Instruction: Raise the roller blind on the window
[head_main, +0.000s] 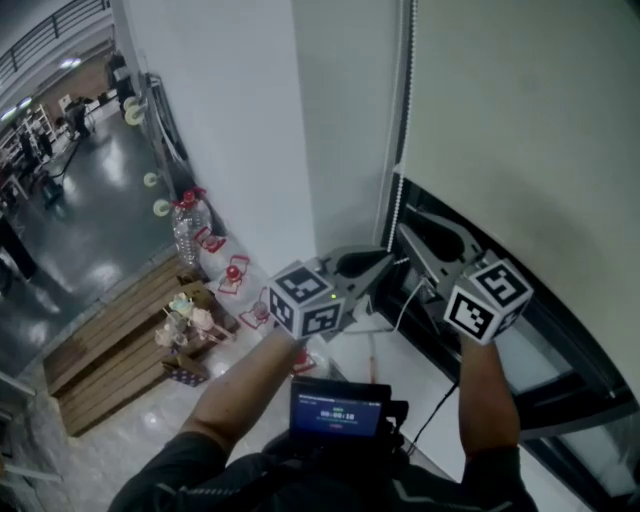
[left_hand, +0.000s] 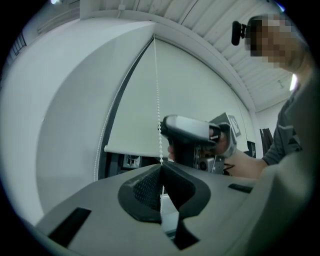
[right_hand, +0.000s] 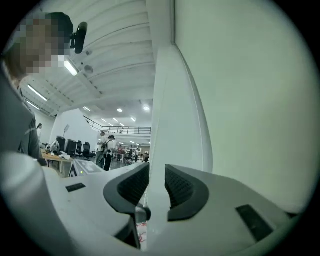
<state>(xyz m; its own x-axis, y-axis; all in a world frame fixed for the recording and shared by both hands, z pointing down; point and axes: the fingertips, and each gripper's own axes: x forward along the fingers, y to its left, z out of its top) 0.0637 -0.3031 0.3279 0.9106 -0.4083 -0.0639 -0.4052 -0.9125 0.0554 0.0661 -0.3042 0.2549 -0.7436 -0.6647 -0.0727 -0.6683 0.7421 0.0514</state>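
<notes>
Left gripper (left_hand: 161, 169): fingers pressed together, pinching the white beaded pull chain (left_hand: 157, 95). The chain runs straight up from the pads across the cream fabric roller blind (left_hand: 200, 95). A second strand (left_hand: 101, 147) hangs off to the left of these fingers, untouched.

Right gripper (right_hand: 156, 175): fingers spread, pads pressing on nothing, only the white wall pillar (right_hand: 161, 100) showing beyond the gap. It sits just beside the left one, a bit higher.

The blind's pale bottom bar (left_hand: 131, 148) is a little above the left fingertips, with the dark window opening (left_hand: 116, 162) under it. Blind looks mostly down, so plenty left to raise.

Step reads as hand-over-hand pulling: left anchors, right is free to take a fresh hold.
- Put the open right fingers on the same strand above the left pads.
- Centre the beads in the ribbed pads and close fully before the left lets go.
- Pull straight down along the chain; a sideways tug risks the beads slipping.

Can't tell if the pinched strand is the one that raises the blind.
</notes>
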